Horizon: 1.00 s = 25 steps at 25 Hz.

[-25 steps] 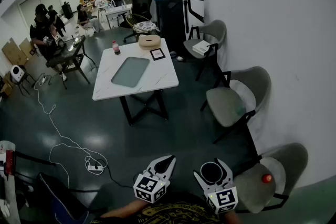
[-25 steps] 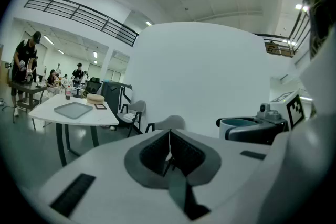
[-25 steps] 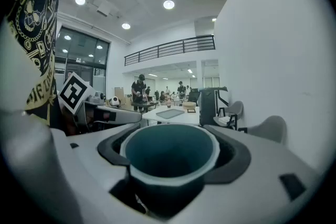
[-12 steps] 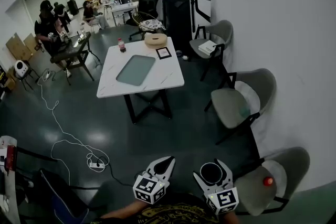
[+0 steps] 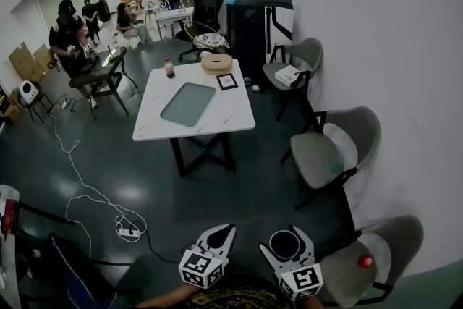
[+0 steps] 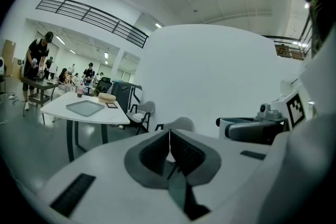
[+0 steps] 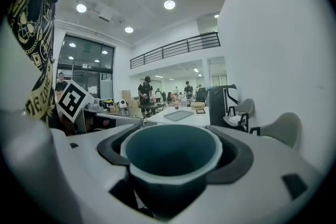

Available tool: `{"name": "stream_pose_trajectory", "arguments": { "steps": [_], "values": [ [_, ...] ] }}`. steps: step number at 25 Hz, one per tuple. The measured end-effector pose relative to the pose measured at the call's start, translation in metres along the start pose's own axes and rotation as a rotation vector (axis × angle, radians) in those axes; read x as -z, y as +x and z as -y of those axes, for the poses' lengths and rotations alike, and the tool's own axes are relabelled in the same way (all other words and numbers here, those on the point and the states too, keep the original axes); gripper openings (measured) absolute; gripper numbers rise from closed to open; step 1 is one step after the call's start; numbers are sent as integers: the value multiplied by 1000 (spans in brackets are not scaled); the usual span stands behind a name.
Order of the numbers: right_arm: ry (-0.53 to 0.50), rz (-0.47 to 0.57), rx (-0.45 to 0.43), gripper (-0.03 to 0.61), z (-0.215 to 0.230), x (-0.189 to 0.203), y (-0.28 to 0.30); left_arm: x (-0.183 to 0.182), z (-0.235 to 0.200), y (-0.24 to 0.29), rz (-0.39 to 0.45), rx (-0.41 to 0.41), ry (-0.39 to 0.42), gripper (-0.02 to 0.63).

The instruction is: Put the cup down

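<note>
A dark teal cup (image 7: 173, 157) with a pale rim sits upright between the jaws of my right gripper (image 7: 173, 152), which is shut on it. From the head view the cup (image 5: 285, 245) shows as a dark round mouth in the right gripper (image 5: 286, 248) at the bottom of the picture. My left gripper (image 5: 220, 235) is beside it, shut, with nothing in it; its pads (image 6: 157, 152) meet in the left gripper view (image 6: 169, 145). Both grippers hang over the dark floor, well short of the white table (image 5: 235, 112).
The white table carries a grey tray (image 5: 188, 103), a small bottle (image 5: 169, 69), a framed card (image 5: 227, 81) and a round tan box (image 5: 216, 62). Grey chairs (image 5: 325, 155) line the right wall; one holds a red ball (image 5: 366, 261). A cable (image 5: 87, 192) lies on the floor. People stand behind.
The head view has shifted: the table now sits slightly lower and further right, and both grippers show lower in the picture. The cup stays in the right gripper.
</note>
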State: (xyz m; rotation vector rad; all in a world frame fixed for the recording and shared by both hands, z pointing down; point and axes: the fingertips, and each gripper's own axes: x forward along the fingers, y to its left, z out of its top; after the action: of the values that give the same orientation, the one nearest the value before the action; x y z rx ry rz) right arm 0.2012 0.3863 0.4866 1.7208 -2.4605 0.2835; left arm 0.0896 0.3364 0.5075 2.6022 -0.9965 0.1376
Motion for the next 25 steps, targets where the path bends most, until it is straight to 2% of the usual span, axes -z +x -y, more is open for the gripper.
{"name": "stream_pose_trajectory", "arguments": {
  "steps": [14, 25],
  "values": [
    [-17, -22, -55, 380, 3, -27, 82, -18, -63, 26, -17, -51, -28, 14],
    [-30, -39, -71, 380, 1, -52, 164, -57, -128, 55, 4, -58, -21, 14]
  ]
}}
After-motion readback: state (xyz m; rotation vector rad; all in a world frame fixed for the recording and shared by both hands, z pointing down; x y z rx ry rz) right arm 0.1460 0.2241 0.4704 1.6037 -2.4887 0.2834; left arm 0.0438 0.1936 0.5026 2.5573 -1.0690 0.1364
